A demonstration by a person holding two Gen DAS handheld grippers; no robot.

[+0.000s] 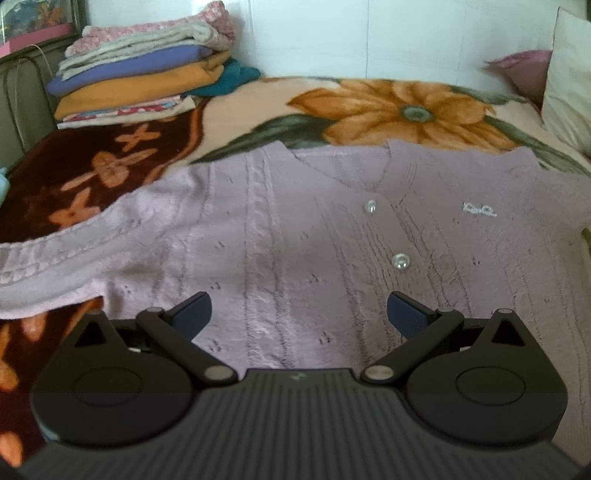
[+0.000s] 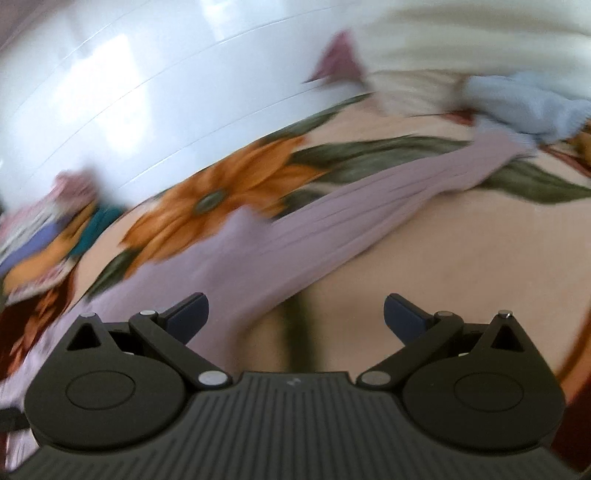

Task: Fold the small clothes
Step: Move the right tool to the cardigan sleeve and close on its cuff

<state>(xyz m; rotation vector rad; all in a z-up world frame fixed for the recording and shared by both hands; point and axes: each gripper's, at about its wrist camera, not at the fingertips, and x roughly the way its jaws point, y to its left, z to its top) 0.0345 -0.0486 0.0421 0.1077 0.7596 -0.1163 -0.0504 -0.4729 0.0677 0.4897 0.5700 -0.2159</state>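
Observation:
A lilac knitted cardigan (image 1: 295, 236) with clear round buttons (image 1: 400, 260) lies spread flat on the flowered blanket (image 1: 388, 107), front up, its left sleeve (image 1: 48, 266) stretched out to the left. My left gripper (image 1: 297, 314) hovers open over the cardigan's lower middle, nothing between its fingers. In the blurred right wrist view the cardigan's right sleeve (image 2: 332, 214) runs diagonally up to the right across the blanket. My right gripper (image 2: 295, 317) is open above the sleeve's near end, its left finger (image 2: 186, 314) over the lilac knit.
A stack of folded clothes (image 1: 147, 77) sits at the back left by the white wall (image 1: 332, 33). Pillows (image 1: 565, 81) stand at the back right. A light blue garment (image 2: 528, 107) and cream cloth (image 2: 424, 88) lie near the sleeve's far end.

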